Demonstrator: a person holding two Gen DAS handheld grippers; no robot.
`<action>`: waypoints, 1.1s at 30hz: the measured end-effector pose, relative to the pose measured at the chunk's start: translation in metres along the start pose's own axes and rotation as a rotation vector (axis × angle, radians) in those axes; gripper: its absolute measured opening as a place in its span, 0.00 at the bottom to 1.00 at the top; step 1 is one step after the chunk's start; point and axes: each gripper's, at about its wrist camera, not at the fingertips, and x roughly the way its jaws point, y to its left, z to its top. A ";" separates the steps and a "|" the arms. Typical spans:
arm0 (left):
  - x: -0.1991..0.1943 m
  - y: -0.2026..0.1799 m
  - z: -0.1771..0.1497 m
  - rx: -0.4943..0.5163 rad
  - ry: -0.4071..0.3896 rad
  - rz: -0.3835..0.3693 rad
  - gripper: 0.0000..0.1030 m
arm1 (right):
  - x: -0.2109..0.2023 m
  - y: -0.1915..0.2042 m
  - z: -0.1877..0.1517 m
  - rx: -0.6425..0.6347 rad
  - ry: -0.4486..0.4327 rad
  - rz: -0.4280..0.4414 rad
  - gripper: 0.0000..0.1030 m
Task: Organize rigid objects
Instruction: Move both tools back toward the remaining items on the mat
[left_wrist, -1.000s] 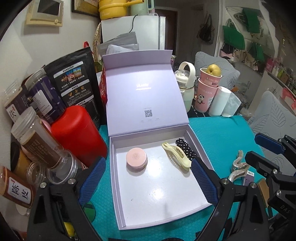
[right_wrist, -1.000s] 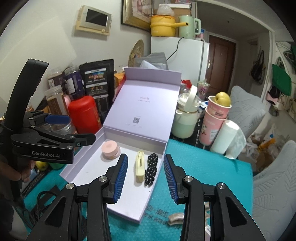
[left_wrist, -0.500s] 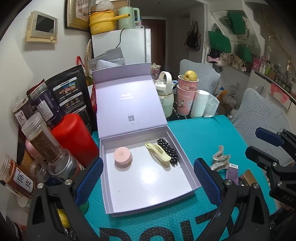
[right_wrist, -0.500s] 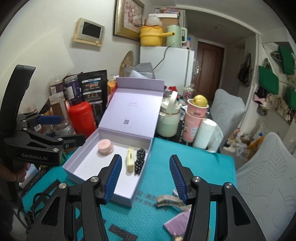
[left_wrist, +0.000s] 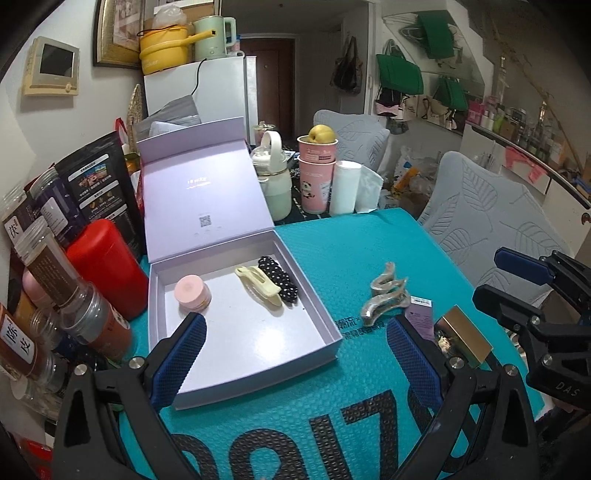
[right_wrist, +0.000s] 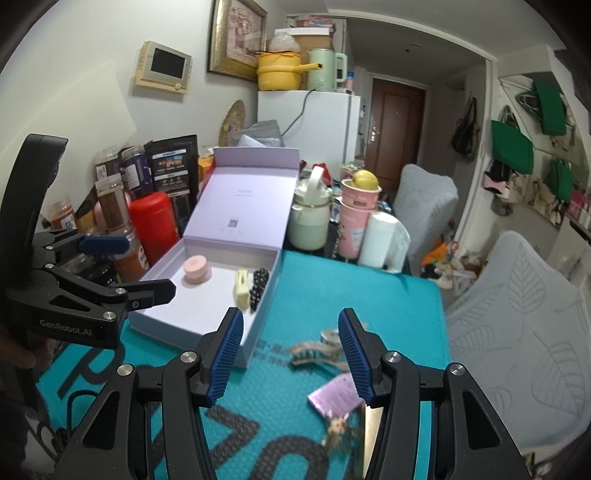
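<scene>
An open lilac box (left_wrist: 318, 314) lies on the teal mat, its lid standing up behind it. Inside are a pink round jar (left_wrist: 192, 293), a cream hair clip (left_wrist: 258, 286) and a black dotted clip (left_wrist: 279, 279). To the box's right on the mat lie a metallic wavy claw clip (left_wrist: 384, 295), a purple card (left_wrist: 421, 314) and a gold box (left_wrist: 467, 341). My left gripper (left_wrist: 295, 362) hangs open over the box's near edge, holding nothing. My right gripper (right_wrist: 291, 354) is open above the mat, with the claw clip (right_wrist: 314, 350) lying beyond its fingertips.
Jars, a red canister (left_wrist: 107, 266) and dark pouches crowd the box's left side. Behind it stand a white kettle (left_wrist: 273, 177), stacked pink cups (left_wrist: 317, 177) and a paper roll (left_wrist: 345, 186). Grey chairs (left_wrist: 491, 221) stand at the table's right edge.
Both grippers have drawn back from the box, which now looks smaller. The claw clip, purple card and gold box have come into view. The right jaws stand a little wider.
</scene>
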 end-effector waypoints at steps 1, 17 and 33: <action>-0.001 -0.004 -0.002 0.009 -0.009 0.000 0.97 | -0.002 -0.002 -0.003 0.007 0.002 -0.003 0.52; 0.014 -0.043 -0.033 0.034 0.025 -0.119 0.97 | -0.018 -0.034 -0.067 0.180 0.065 -0.046 0.52; 0.050 -0.058 -0.071 0.051 0.122 -0.138 0.97 | 0.024 -0.042 -0.125 0.280 0.194 0.010 0.52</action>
